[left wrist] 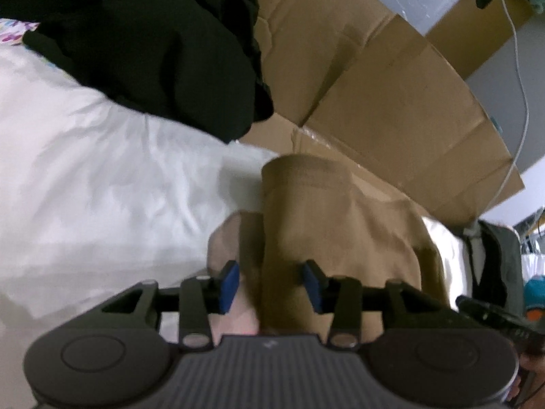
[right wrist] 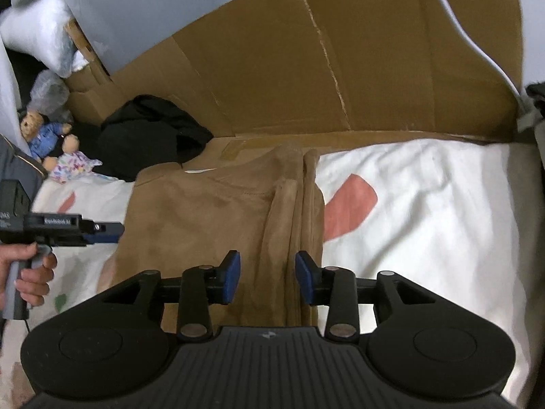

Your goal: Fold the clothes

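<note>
From the left wrist view, the left tongs (left wrist: 269, 284) stand parted over a folded edge of the tan garment (left wrist: 327, 225), the blue pads clear of the cloth on both sides, gripping nothing; a black heap of clothes (left wrist: 163, 47) lies far left on the white bedsheet (left wrist: 85, 170). From the right wrist view, the right tongs (right wrist: 267, 277) are likewise apart, astride the folded-in sleeve strip without pinching it. The garment lies flat on the bed, near the cardboard (right wrist: 306, 68). The side fold looks laid and let go; next likely calls for taking the near hem and carrying it towards the far collar.
</note>
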`<action>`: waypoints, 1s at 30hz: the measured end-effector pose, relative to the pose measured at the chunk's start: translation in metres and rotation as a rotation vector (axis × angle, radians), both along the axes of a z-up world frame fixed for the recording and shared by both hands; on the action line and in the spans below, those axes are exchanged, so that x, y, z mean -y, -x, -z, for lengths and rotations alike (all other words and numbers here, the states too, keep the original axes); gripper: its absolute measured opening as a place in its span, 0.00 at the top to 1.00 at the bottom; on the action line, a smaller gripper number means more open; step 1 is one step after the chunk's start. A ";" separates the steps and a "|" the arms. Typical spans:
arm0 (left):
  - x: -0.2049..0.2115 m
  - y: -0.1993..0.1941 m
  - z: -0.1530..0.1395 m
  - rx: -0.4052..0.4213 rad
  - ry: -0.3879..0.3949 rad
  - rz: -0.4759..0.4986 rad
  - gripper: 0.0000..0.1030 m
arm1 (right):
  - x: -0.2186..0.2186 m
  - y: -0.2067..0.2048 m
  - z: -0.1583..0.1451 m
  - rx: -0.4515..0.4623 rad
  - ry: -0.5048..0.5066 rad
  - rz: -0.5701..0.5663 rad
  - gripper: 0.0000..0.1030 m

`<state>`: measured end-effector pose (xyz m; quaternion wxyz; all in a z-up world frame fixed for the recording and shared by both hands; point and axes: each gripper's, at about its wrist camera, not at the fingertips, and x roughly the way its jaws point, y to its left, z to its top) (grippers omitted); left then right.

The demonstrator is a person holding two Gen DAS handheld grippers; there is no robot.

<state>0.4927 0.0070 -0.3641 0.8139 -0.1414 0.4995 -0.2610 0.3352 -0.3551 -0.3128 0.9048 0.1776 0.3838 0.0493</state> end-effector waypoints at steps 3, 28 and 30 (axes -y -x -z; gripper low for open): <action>0.005 -0.007 0.005 0.007 0.008 -0.003 0.55 | -0.004 -0.011 0.003 0.009 0.015 -0.012 0.60; 0.033 -0.024 0.002 0.081 -0.021 -0.057 0.50 | 0.039 -0.020 0.013 0.079 -0.006 0.146 0.78; 0.032 -0.020 -0.004 0.088 -0.025 -0.054 0.50 | 0.044 -0.016 0.010 0.071 -0.039 0.126 0.69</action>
